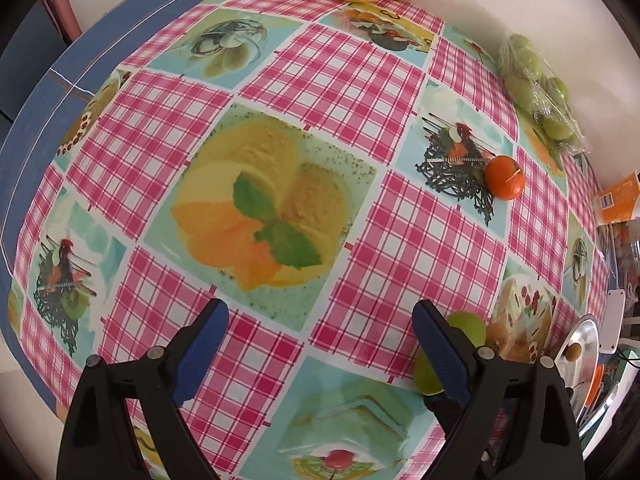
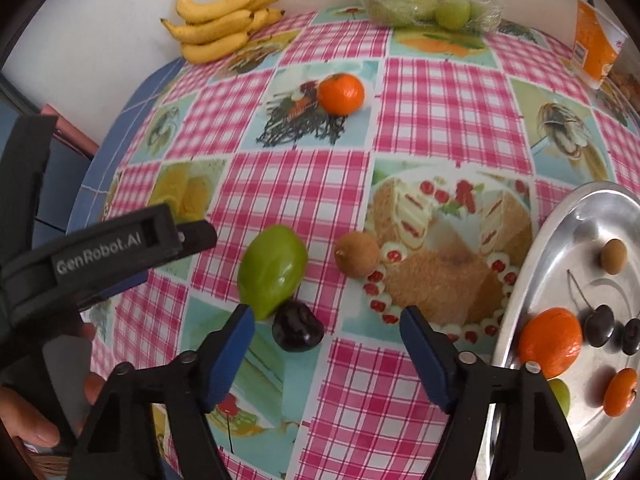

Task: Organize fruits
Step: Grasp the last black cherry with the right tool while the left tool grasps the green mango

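Observation:
In the right wrist view my right gripper [image 2: 326, 320] is open and empty, just above the checked tablecloth. A dark plum [image 2: 297, 326] lies between its fingers, with a green fruit [image 2: 272, 270] behind it and a small brown fruit [image 2: 356, 254] to the right. A steel tray [image 2: 520, 280] at the right holds two mandarins [image 2: 550, 342], cherries [image 2: 600, 326] and a small brown fruit [image 2: 614, 256]. A loose mandarin [image 2: 341, 94] lies farther back. My left gripper [image 1: 320, 320] is open and empty; the green fruit [image 1: 466, 326] shows behind its right finger [image 1: 440, 352].
A bunch of bananas [image 2: 224, 24] and a wrapped pack of green fruits [image 2: 424, 2] lie at the table's far edge by the wall. An orange carton [image 2: 594, 42] stands at the far right. The left gripper's body [image 2: 100, 252] reaches in from the left.

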A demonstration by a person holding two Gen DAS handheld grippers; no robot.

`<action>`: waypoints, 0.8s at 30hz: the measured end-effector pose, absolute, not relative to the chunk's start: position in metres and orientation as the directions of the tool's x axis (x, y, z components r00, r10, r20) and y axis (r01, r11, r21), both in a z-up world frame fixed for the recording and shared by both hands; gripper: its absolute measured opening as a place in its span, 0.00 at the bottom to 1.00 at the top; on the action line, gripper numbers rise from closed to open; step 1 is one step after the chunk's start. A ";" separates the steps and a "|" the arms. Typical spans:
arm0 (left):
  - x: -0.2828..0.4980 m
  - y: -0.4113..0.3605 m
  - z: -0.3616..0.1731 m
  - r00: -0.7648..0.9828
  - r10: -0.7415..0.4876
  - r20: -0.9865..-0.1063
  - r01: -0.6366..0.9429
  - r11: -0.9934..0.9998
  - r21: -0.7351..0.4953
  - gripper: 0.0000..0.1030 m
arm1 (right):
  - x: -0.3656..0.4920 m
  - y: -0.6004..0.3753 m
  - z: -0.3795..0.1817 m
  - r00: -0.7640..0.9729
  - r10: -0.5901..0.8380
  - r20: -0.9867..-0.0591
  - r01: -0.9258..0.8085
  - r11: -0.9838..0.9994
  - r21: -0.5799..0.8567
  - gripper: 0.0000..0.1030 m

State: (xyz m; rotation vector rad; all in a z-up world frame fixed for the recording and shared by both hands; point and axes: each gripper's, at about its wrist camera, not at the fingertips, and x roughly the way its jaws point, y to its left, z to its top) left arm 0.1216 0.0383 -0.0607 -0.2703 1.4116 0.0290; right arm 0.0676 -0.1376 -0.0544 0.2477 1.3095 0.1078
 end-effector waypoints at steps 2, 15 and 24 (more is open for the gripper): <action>0.122 0.038 -0.062 0.162 -0.148 -0.976 -0.177 0.968 -0.177 0.90 | 0.069 -0.135 -0.057 0.249 0.221 -0.943 0.050 0.969 0.241 0.63; 0.127 0.032 -0.054 0.165 -0.192 -0.967 -0.144 0.966 -0.217 0.90 | 0.073 -0.119 -0.063 0.227 0.259 -0.939 -0.013 0.965 0.263 0.31; 0.128 0.016 -0.051 0.169 -0.238 -0.956 -0.094 0.962 -0.256 0.90 | 0.067 -0.137 -0.052 0.242 0.234 -0.942 0.042 0.967 0.251 0.31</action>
